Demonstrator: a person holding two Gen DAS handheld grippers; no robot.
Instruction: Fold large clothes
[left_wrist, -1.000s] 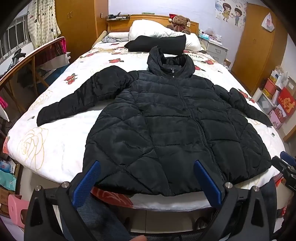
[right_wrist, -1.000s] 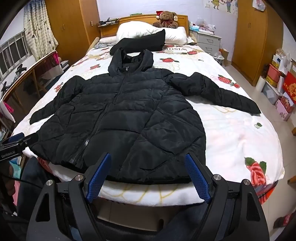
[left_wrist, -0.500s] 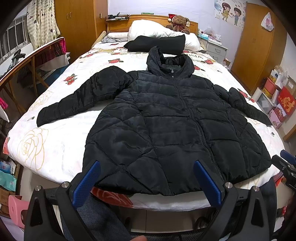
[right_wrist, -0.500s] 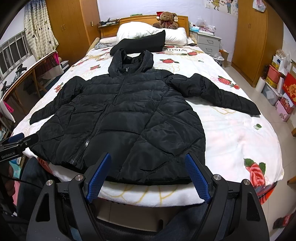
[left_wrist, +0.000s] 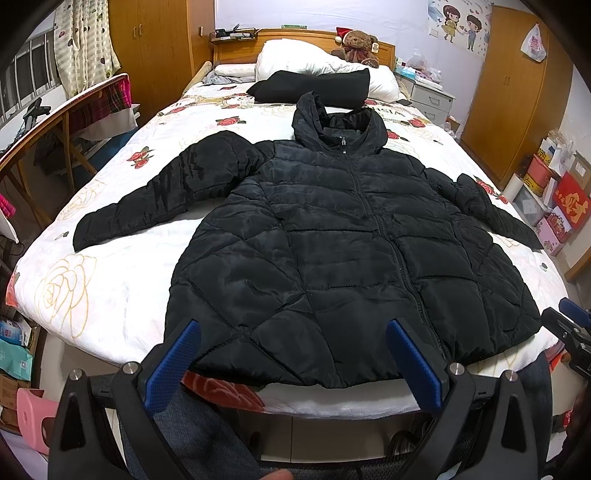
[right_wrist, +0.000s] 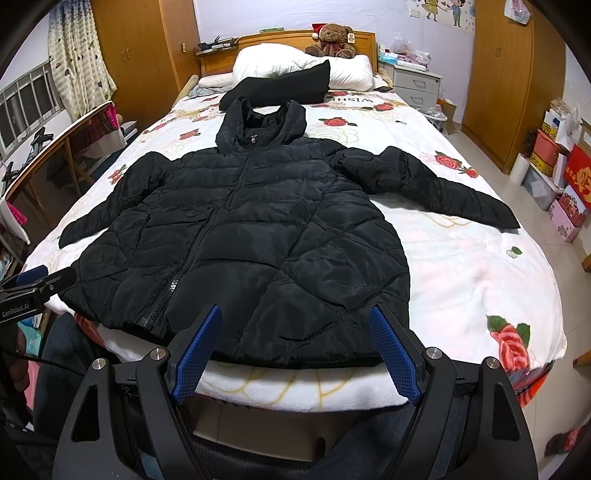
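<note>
My left tongs (left_wrist: 293, 360) and right tongs (right_wrist: 295, 347) hover wide open, empty. The black puffer jacket (left_wrist: 347, 240) looks soft, bulky and slippery, so I would pinch a sleeve cuff (right_wrist: 498, 219).

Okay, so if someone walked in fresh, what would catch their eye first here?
A big black puffer jacket lies spread flat, zipped, sleeves out, across the rose-print bed. Both tongs, left and right, hang open at its hem. A teddy bear sits by the headboard.
</note>
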